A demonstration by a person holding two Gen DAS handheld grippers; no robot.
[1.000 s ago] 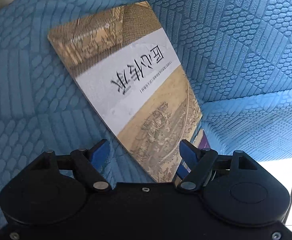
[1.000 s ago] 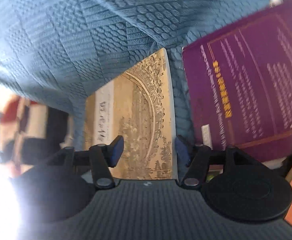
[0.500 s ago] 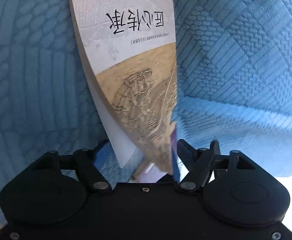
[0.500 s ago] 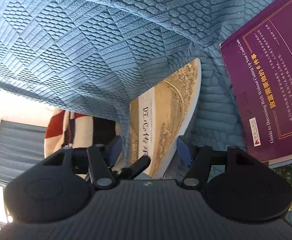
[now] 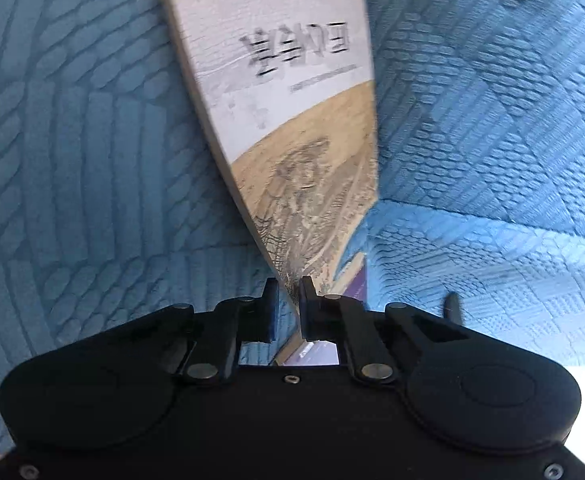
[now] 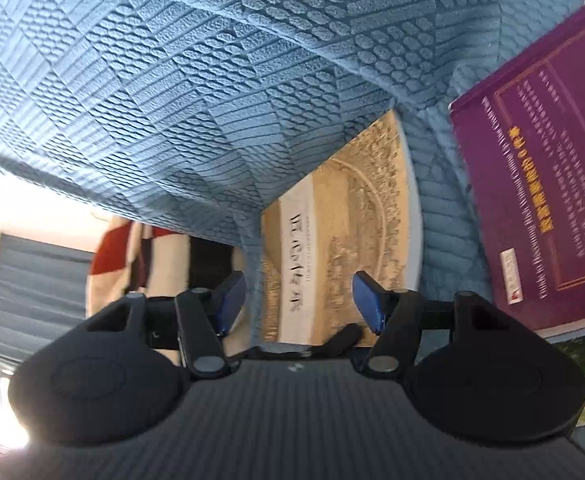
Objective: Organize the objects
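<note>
- We see a blue quilted cover (image 5: 92,160) filling both views.
- A purple book (image 6: 552,180) lies at the right of the right view.
- Our left gripper (image 5: 288,300) has just closed its jaws on the tan book's (image 5: 292,140) corner, mid-frame.
- Our right gripper (image 6: 298,300) holds its jaws open around nothing.

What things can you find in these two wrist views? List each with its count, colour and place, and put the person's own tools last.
tan book: one, tan and white cover with black characters, its near corner between the left fingers, tilted over the blue fabric.
purple book: one, purple with gold lettering, on the fabric at the right of the right wrist view.
textured fabric: one, blue, under and behind both books.
left gripper: one, black, its jaws have just been closing and pinch the tan book's corner.
right gripper: one, black with blue fingers, open, holding nothing.
</note>
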